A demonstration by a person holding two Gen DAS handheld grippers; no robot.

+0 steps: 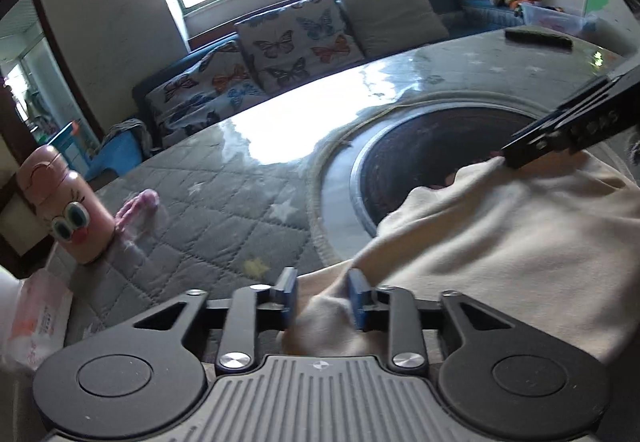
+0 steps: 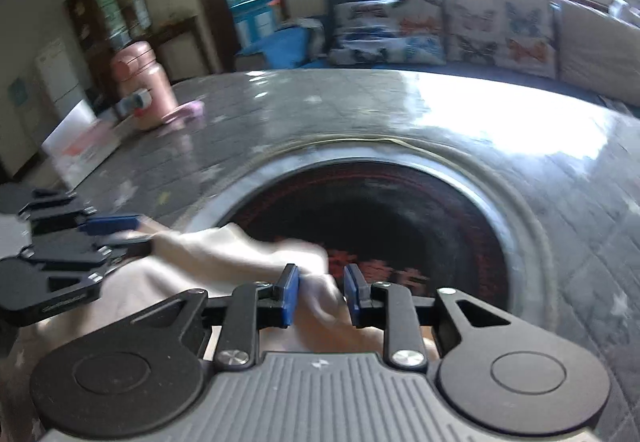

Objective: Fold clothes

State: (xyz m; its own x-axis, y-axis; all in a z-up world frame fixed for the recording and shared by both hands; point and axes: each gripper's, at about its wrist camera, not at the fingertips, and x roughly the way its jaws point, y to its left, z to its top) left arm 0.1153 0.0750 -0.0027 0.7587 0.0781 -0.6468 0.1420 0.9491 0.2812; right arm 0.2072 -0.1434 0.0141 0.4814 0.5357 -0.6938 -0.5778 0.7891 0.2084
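A cream garment (image 1: 500,242) lies at the near right of the quilted grey table, over the edge of a round dark inset. My left gripper (image 1: 323,298) has its blue pads partly apart with a bunched fold of the cream cloth between them. My right gripper (image 2: 321,292) likewise holds a fold of the cream garment (image 2: 224,250) between its pads. The right gripper's fingers (image 1: 532,148) show in the left wrist view at the garment's far edge. The left gripper (image 2: 116,230) shows at the left of the right wrist view, on the cloth's other end.
The table (image 1: 208,202) has a round dark inset (image 1: 436,150) in its middle. A pink cartoon bottle (image 1: 68,210) and a pink tissue packet (image 1: 36,322) stand at the left. A dark flat object (image 1: 538,36) lies at the far edge. A butterfly-print sofa (image 1: 280,46) is behind.
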